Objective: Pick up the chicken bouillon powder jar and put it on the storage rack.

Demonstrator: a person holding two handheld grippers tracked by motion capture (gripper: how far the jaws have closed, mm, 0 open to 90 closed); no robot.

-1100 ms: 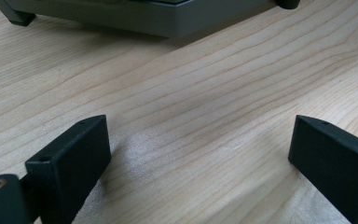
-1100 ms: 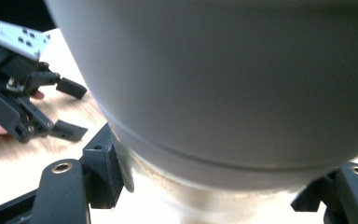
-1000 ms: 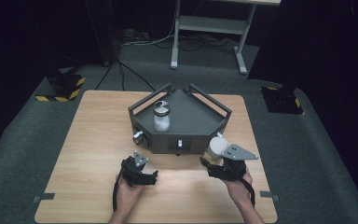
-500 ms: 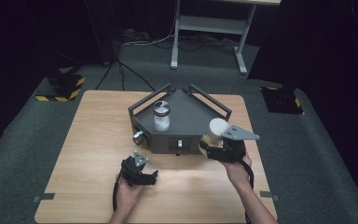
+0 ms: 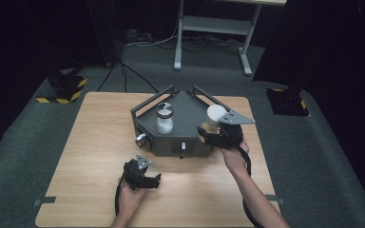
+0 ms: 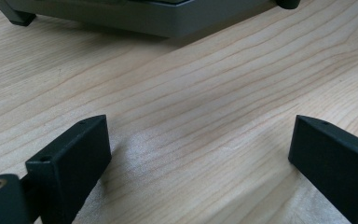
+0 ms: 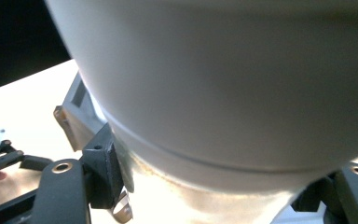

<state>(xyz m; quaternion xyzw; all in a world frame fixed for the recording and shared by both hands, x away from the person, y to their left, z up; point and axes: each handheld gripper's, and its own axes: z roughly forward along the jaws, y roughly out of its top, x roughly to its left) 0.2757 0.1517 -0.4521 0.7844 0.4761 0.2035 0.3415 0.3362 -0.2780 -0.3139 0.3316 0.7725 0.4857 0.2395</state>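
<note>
A jar with a white lid (image 5: pixel 215 115) hangs over the right part of the grey angular tray (image 5: pixel 190 105), with my right gripper (image 5: pixel 212 130) shut on it. In the right gripper view the jar (image 7: pixel 223 84) looms large between the fingers (image 7: pixel 102 165) of the right gripper (image 7: pixel 209 184). A second jar (image 5: pixel 164 118), white inside with a grey lid, stands on the tray's left part. My left gripper (image 5: pixel 141 167) rests low over the wooden table (image 5: pixel 90 142) in front of the tray. The left gripper (image 6: pixel 200 135) is open, with bare wood between its pads.
The tray's front wall bears a round knob (image 5: pixel 140 139) and a small switch (image 5: pixel 183 146). Dark carpet surrounds the table. A metal desk frame (image 5: pixel 214 28) stands behind, and striped floor blocks (image 5: pixel 62 90) lie at the back left and right.
My right gripper has carried the white-lidded jar up and away from the table's front, from beside the tray's front right corner to over its right part. The left gripper has stayed put.
</note>
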